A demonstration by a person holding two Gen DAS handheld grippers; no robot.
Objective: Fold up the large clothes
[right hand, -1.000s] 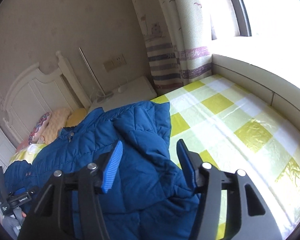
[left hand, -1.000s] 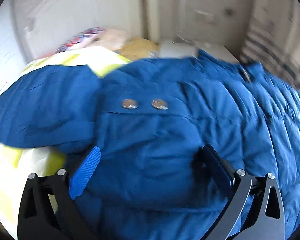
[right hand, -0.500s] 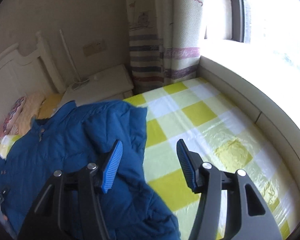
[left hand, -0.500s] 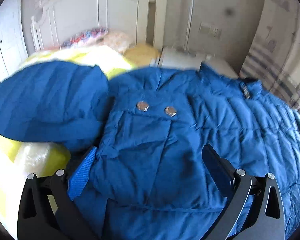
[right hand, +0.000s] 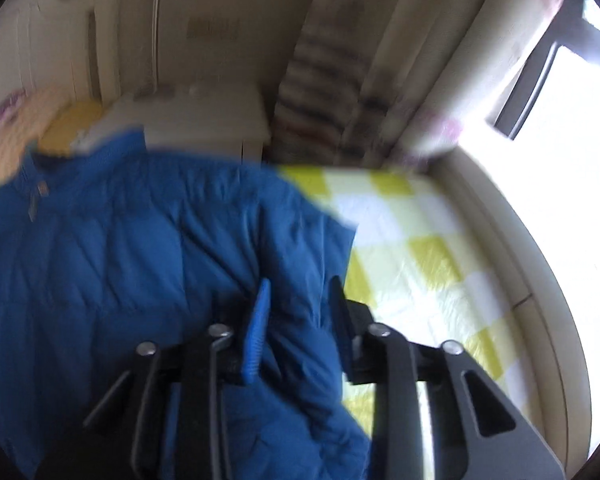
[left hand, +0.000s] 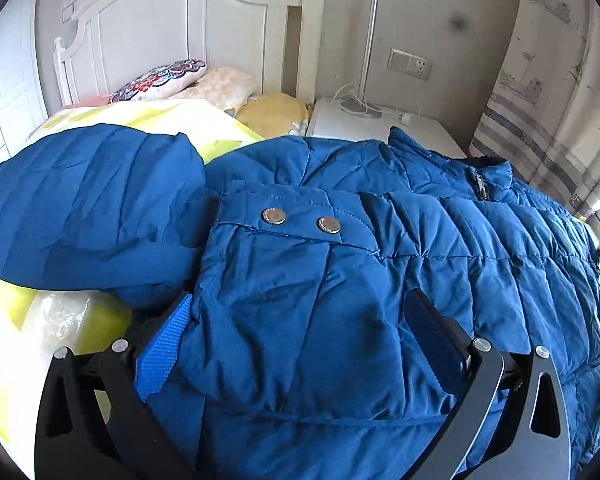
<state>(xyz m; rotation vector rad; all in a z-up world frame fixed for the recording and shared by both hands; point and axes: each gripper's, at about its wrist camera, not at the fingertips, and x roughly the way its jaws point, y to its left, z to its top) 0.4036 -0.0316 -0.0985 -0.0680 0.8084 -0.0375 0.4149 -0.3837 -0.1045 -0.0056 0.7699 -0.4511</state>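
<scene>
I see the blue coat (left hand: 340, 280) spread on the bed (right hand: 412, 256), below the headboard (left hand: 180, 36). My left tongs (left hand: 300, 332) stand wide over its pocket. My right tongs (right hand: 300, 312) stand half open over its edge, gripping nothing.

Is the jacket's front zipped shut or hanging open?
Shut, apparently: jacket front lies closed up to the collar, zipper pull at top.
</scene>
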